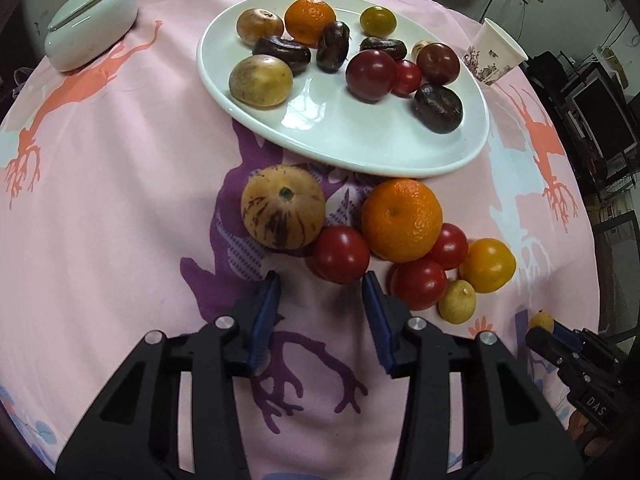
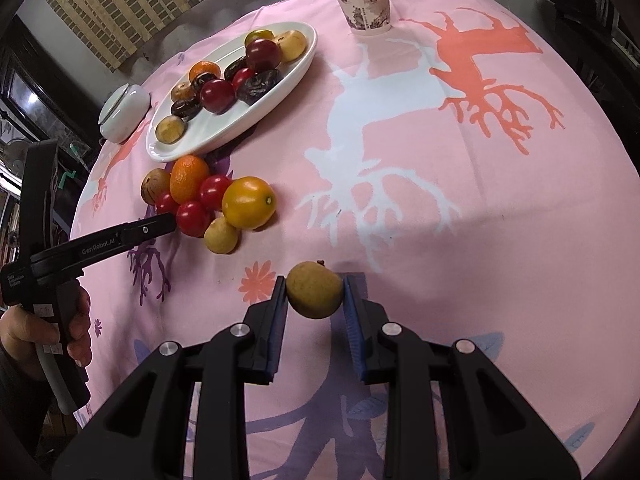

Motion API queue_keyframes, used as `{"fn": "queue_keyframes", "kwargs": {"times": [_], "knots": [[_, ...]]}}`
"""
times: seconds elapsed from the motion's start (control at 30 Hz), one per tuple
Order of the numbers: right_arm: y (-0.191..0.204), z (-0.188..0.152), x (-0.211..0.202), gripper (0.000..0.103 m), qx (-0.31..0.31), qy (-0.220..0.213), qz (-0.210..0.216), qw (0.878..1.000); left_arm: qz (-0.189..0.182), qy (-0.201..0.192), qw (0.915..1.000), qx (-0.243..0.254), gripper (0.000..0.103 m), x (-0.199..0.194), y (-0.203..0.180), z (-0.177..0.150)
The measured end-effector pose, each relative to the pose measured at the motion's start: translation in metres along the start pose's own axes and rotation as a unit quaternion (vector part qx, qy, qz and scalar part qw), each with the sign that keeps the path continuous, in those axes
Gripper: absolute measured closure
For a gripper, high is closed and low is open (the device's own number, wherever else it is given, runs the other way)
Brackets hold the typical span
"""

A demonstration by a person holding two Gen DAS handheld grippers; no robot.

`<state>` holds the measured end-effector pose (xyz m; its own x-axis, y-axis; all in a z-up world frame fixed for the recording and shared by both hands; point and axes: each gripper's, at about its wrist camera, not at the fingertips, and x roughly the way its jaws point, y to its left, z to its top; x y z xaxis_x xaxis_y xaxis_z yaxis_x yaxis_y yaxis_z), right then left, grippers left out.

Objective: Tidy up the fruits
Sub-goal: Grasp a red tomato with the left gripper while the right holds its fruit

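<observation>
A white oval plate [image 1: 360, 148] [image 2: 280, 84] holds several fruits: oranges, red plums, dark dates, tan round ones. A loose pile lies on the pink cloth in front of it: a striped tan melon-like fruit [image 1: 283, 212], an orange [image 1: 402, 220], red tomatoes [image 1: 341, 254], a yellow-orange fruit [image 1: 487, 265] [image 2: 249, 202] and a small tan fruit [image 1: 458, 301]. My left gripper [image 1: 321, 280] is open and empty, just short of a red tomato. My right gripper [image 2: 315, 290] is shut on a small tan longan-like fruit [image 2: 315, 290], above the cloth.
A paper cup [image 2: 364, 0] [image 1: 494, 54] stands beyond the plate at the far right. A white lidded ceramic bowl [image 1: 90, 26] [image 2: 122, 114] sits at the plate's far left. The table edge curves around the pink cloth; dark furniture lies beyond.
</observation>
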<state>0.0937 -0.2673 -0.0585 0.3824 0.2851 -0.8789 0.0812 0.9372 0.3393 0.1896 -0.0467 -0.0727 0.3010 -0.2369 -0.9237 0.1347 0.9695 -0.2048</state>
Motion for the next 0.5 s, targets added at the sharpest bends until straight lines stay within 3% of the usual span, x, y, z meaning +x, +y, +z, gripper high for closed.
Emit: {"fn": "queue_keyframes", "kwargs": {"times": [0.07,0.17,0.37,0.5], "knots": [[0.001,-0.001,0.002,0.075,-0.001,0.002,0.002,1.0,-0.015,0.005,0.9997,-0.019,0.068,0.001,0.001,0.003],[0.003,-0.002,0.005,0.075,-0.001,0.006,0.004,1.0,-0.02,0.008,0.9991,-0.036,0.068,0.004,0.002,0.009],[0.006,-0.003,0.009,0.075,-0.007,0.012,0.006,1.0,0.0,0.006,0.9997,-0.024,0.069,0.006,-0.006,0.011],[0.009,-0.002,0.009,0.075,-0.013,0.014,0.009,1.0,0.024,-0.006,0.9996,0.012,0.07,0.006,-0.017,0.01]]}}
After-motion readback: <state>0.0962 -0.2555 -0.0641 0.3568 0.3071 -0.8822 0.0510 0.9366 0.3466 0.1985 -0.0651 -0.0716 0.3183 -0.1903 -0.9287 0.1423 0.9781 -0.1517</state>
